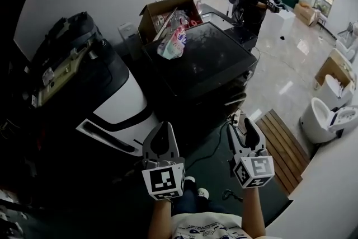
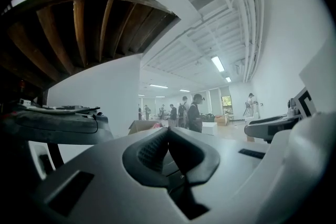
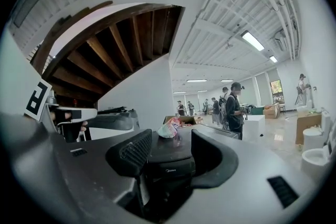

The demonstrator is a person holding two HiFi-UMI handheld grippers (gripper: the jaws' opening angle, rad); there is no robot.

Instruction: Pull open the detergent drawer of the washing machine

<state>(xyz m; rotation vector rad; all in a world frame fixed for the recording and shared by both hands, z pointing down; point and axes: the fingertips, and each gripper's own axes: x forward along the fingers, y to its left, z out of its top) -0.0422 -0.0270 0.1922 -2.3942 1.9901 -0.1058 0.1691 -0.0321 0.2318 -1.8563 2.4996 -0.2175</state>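
Note:
The dark washing machine point(image 1: 204, 61) stands in the middle of the head view, its glossy top towards me and its front in shadow. I cannot pick out its detergent drawer. My left gripper point(image 1: 162, 130) hangs in front of the machine, low and to its left, with the jaws closed together point(image 2: 168, 132) and nothing between them. Further right, my right gripper point(image 1: 244, 130) is open and clear of the machine. In the right gripper view the washing machine point(image 3: 173, 152) shows in the gap between the open jaws point(image 3: 170, 140).
A colourful pouch point(image 1: 173, 42) lies on the washer's top, with an open cardboard box point(image 1: 168, 15) behind it. A black and white appliance point(image 1: 109, 101) stands at the left. A slatted wooden board point(image 1: 283, 145) and a white toilet point(image 1: 324, 117) are at the right. People stand at the back.

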